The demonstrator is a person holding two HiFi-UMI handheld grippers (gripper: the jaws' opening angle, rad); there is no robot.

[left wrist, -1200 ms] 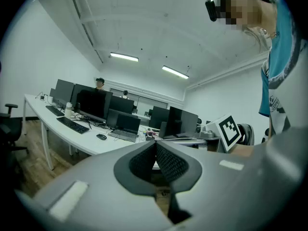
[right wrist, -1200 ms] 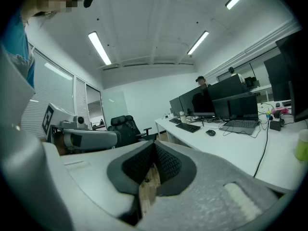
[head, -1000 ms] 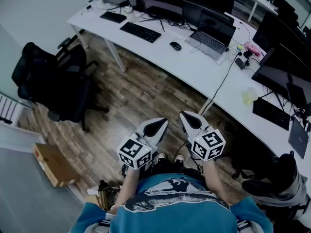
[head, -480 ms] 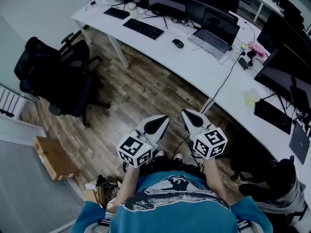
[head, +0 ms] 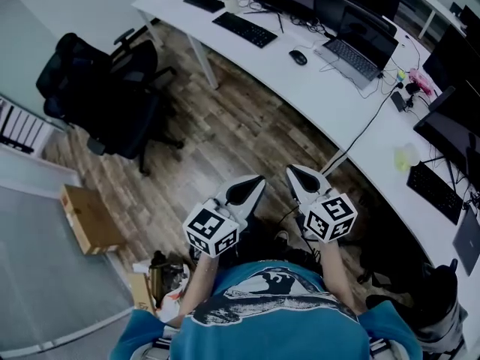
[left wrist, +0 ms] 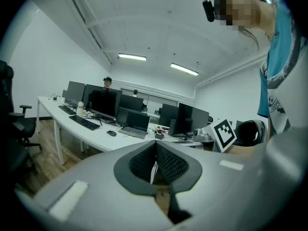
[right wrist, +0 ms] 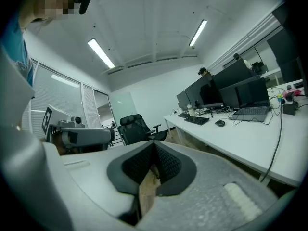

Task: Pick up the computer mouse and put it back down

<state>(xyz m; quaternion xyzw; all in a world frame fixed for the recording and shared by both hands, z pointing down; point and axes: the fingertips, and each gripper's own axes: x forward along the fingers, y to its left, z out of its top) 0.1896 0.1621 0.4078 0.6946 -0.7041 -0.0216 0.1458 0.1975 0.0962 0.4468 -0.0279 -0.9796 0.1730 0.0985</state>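
Note:
The black computer mouse (head: 298, 57) lies on the long white desk (head: 322, 103), between a black keyboard (head: 244, 29) and an open laptop (head: 361, 49). It also shows small in the left gripper view, mouse (left wrist: 111, 133), and in the right gripper view, mouse (right wrist: 220, 123). Both grippers are held close in front of the person's body, over the wooden floor and well short of the desk. My left gripper (head: 259, 179) is shut with nothing in it, its pads (left wrist: 164, 161) meeting. My right gripper (head: 290, 169) is shut and empty too, pads (right wrist: 165, 163) together.
A black office chair (head: 105, 96) stands on the floor at the left. A cardboard box (head: 90, 217) lies by the wall at the lower left. Several monitors, another keyboard (head: 433, 190) and a hanging cable (head: 364, 130) line the desk on the right.
The head view has shifted: desk, chair and box now sit further right and up in the picture. Both grippers stay shut and close to the body.

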